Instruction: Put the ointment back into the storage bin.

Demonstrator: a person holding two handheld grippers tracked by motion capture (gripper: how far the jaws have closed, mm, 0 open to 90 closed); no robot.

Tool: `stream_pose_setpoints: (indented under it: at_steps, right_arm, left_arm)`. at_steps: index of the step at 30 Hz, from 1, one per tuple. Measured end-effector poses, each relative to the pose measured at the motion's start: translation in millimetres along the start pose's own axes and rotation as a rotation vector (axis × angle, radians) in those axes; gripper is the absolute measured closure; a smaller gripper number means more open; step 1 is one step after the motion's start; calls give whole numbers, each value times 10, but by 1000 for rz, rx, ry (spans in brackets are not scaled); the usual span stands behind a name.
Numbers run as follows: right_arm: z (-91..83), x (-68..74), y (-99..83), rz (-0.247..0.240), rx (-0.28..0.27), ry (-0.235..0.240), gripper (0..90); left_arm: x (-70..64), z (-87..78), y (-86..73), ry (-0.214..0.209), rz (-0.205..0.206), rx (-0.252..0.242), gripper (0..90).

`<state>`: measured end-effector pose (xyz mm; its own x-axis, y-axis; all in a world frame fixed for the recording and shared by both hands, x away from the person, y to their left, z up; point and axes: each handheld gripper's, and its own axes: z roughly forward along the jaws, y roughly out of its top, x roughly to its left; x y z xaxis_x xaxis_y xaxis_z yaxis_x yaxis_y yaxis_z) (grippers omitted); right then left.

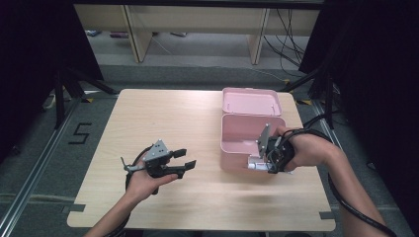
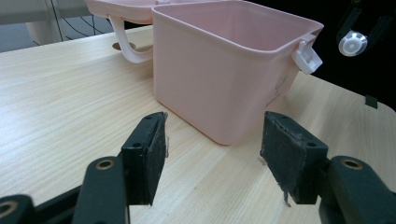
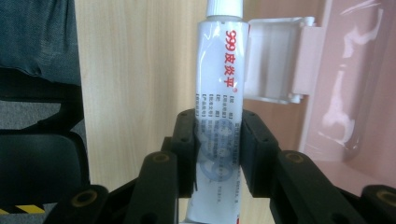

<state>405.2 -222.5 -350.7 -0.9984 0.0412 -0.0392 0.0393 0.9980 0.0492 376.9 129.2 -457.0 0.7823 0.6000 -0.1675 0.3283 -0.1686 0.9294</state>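
Grey floor (image 1: 29, 163), black curtains (image 1: 29, 59), pale wooden shelving (image 1: 197, 29) behind.

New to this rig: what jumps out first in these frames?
The pink box stands open on the right half of the wooden table, its lid folded back on the far side. At its near front edge, the right gripper is shut on a white tube with red print, beside the box's white latch. The left gripper hangs open and empty over the table's left-centre.
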Motion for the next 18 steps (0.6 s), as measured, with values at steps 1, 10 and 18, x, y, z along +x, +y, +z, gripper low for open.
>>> stream_pose_setpoints:
  at_steps: [1,10,18]
  right_arm:
    - [-6,-8,0,-5,0,-5,709]
    - [-44,-53,9,-6,4,-4,709]
    - [-104,-117,18,-18,-7,-16,709]
  left_arm:
    - [0,0,0,-1,0,0,398]
    - [3,-4,-5,0,-3,-2,398]
    - [3,-5,-9,6,-5,-11,399]
